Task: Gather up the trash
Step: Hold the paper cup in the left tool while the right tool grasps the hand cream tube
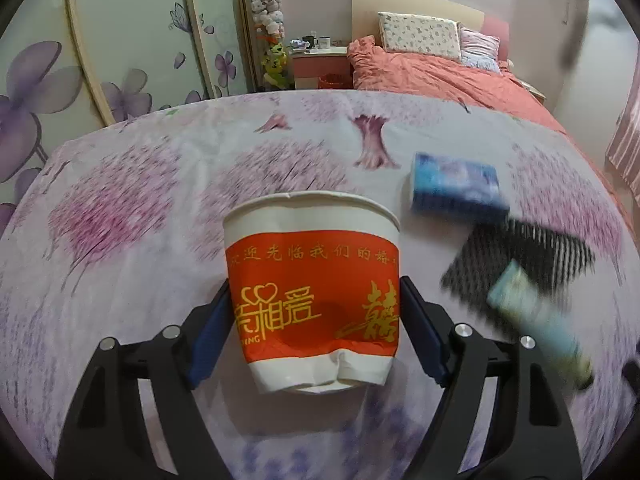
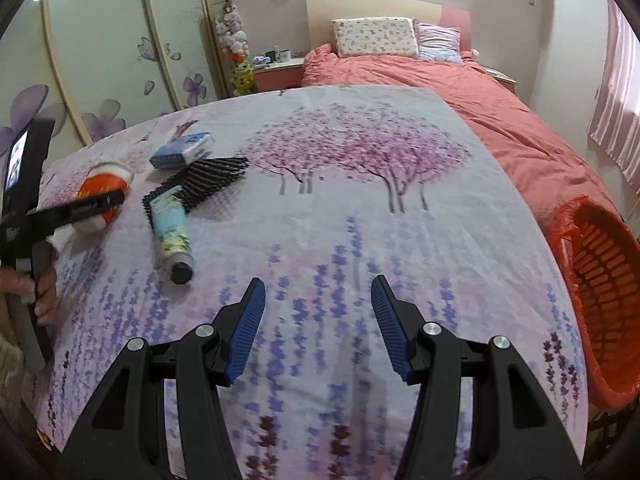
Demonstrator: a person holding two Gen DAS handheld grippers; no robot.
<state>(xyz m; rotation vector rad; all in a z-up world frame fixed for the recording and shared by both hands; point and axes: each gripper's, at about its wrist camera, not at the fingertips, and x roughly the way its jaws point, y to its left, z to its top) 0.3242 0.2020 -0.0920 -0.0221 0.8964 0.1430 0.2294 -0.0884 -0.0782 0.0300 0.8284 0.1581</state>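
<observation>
The desk (image 2: 360, 240) carries everything, under a soft cotton cloth printed with pink trees and purple flowers, slightly wrinkled. Off its right edge, well apart from the cup, stands an orange plastic basket (image 2: 600, 300) with slotted walls and a thin liner, likely the place for trash.

The paper cup (image 1: 312, 296) sits near the desk's left side, white with a red band and gold lettering, its base dented and creased. It looks light, thin-walled and easily crushed, and being empty it would tip at a nudge. The red band at mid-height, where the wall is round and unbent, seems the best place to take hold, with a gentle squeeze.

Just right of the cup lie a blue tissue pack (image 2: 182, 150), soft and boxy, a black ribbed comb (image 2: 208, 178), stiff and toothed, and a pale blue squeeze tube (image 2: 172, 236) with a dark cap, smooth and probably slippery.

The left gripper (image 1: 316, 328) has its blue ribbed fingers (image 1: 424, 340) wide on either side of the cup, at or just off the wall; the wall between them is not pinched. The right gripper (image 2: 318, 324) hovers over bare cloth near the desk's front edge, fingers half spread and empty.
</observation>
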